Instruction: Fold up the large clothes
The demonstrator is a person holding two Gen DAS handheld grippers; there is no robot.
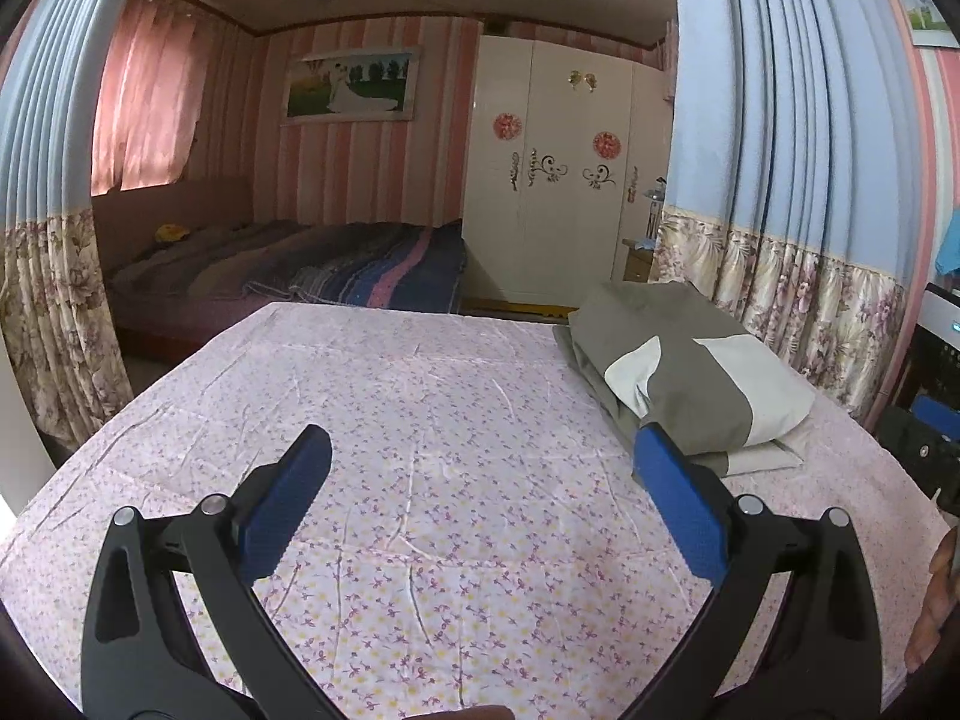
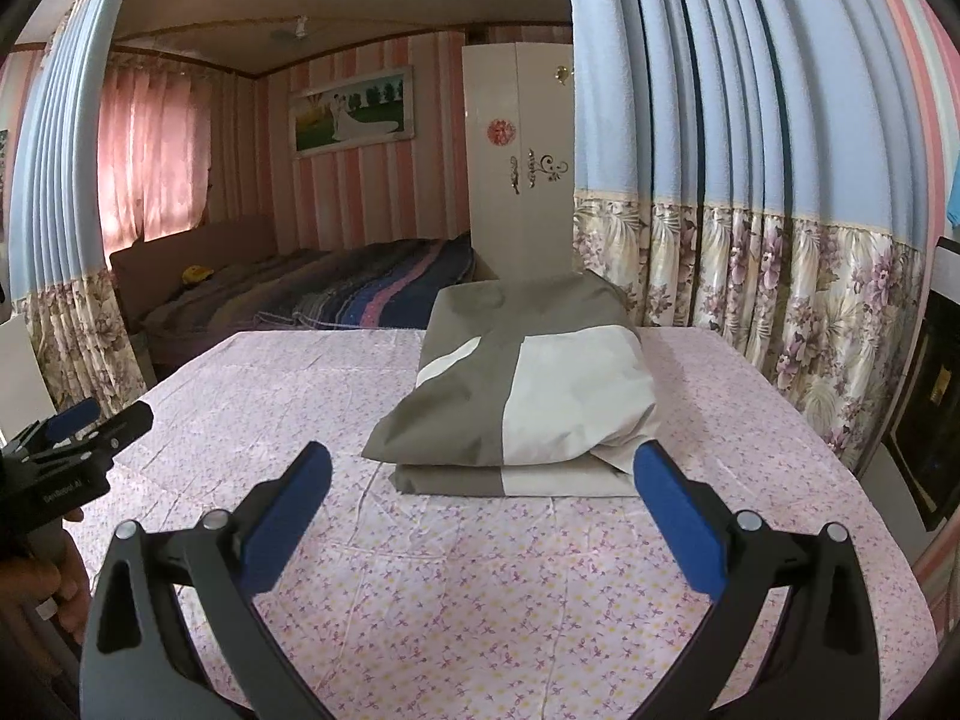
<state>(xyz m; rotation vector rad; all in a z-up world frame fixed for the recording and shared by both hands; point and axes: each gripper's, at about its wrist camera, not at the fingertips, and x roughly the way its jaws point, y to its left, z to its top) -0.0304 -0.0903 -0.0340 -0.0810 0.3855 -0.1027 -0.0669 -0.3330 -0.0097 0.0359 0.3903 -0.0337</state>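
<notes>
A folded grey and white garment (image 2: 522,396) lies in a thick stack on the floral-covered table (image 2: 480,588), toward its far right. It also shows in the left wrist view (image 1: 690,378) at the right. My right gripper (image 2: 480,468) is open and empty, just in front of the stack, apart from it. My left gripper (image 1: 480,456) is open and empty over bare cloth, left of the garment. The left gripper also shows at the left edge of the right wrist view (image 2: 90,426).
The table (image 1: 420,480) has a pink floral cloth. Blue and floral curtains (image 2: 750,210) hang close behind the table's right side. A bed (image 1: 288,276) and a white wardrobe (image 1: 558,168) stand beyond the far edge. A dark appliance (image 2: 936,408) stands at right.
</notes>
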